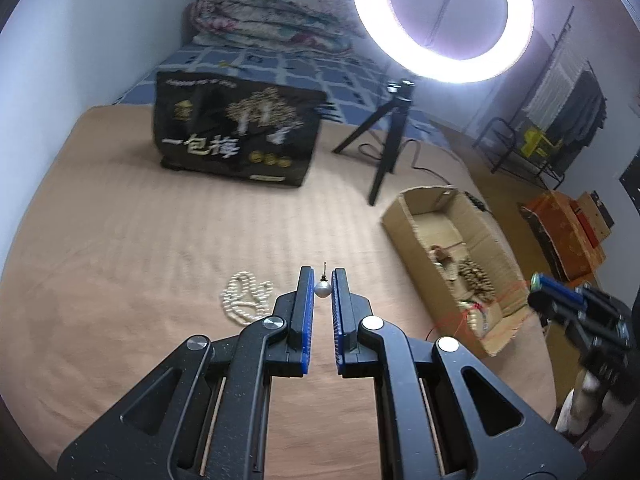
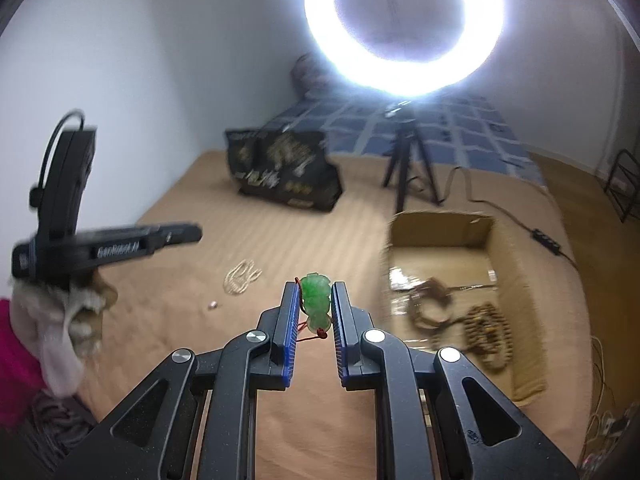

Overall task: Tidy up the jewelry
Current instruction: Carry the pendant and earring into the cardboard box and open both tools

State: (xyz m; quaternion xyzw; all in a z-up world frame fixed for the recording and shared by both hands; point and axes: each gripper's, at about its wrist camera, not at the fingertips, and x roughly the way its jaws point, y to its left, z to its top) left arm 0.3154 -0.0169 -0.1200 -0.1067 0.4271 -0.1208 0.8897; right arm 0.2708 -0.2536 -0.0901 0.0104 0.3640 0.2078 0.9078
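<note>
The jaws of the left gripper (image 1: 321, 280) are pressed onto a small pearl pendant (image 1: 322, 289), which sits right at their tips with its thin metal pin pointing up. The jaws of the right gripper (image 2: 315, 300) pinch a green jade pendant (image 2: 316, 300), and its red cord (image 2: 316, 334) hangs loose behind it between the blue pads.

Both pieces are held above the bed (image 1: 120, 240), which is covered with a tan blanket. A white pearl necklace (image 1: 244, 298) lies on the blanket, just left of the left gripper's tips. In the right wrist view a very small pale piece (image 2: 212, 304) lies near this necklace; what it is I cannot tell. To the right stands the open cardboard box (image 1: 424, 216), which already holds brown bead strings (image 2: 488, 334) and other jewelry.

The next move is probably to carry both pendants over the box and drop them in. The pearl is round, smooth and gripped only at the tips, so a quick swing could make it slip out and roll away on the blanket. The loose red cord could catch on a pad when the jaws open. The two grippers may also bump each other above the narrow box.
</note>
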